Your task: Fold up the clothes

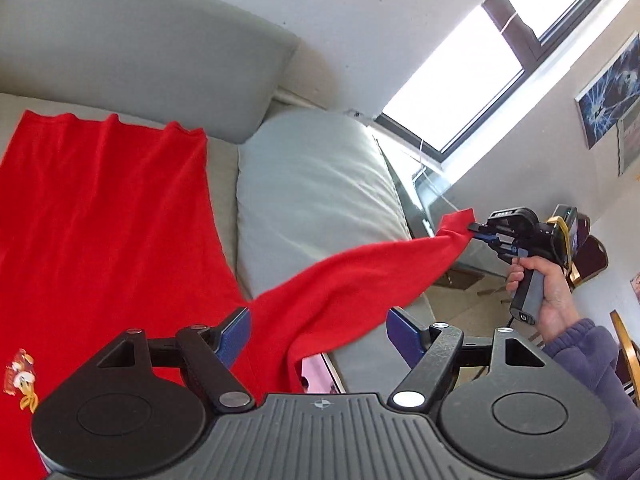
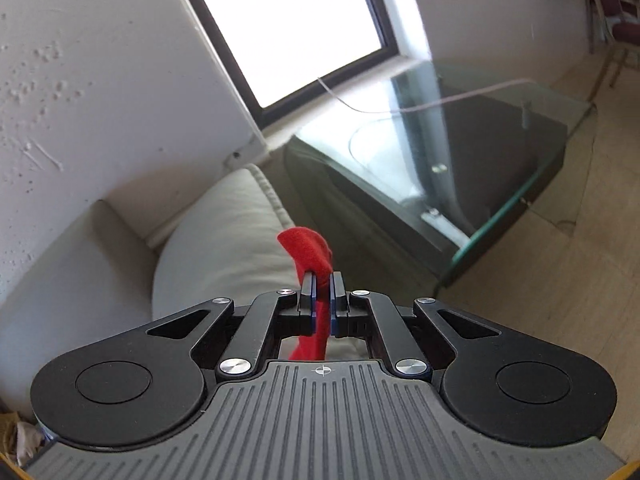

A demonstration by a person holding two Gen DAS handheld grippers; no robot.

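red shirt (image 1: 104, 216) lies spread on grey sofa (image 1: 132, 60), small cartoon print near lower left. one sleeve (image 1: 360, 272) pulled taut rightward, off seat, across cushion (image 1: 312, 184). right tool (image 1: 474, 229) clamped tight on sleeve tip, held by hand (image 1: 554, 284) in purple sleeve. left tool (image 1: 318, 332) wide apart above shirt, gripping nothing. glass tabletop (image 2: 460, 152) beside sofa, window (image 1: 460, 76) behind.

Both wrist views angled down, sharing sofa armrest (image 1: 316, 184), window (image 2: 288, 28)
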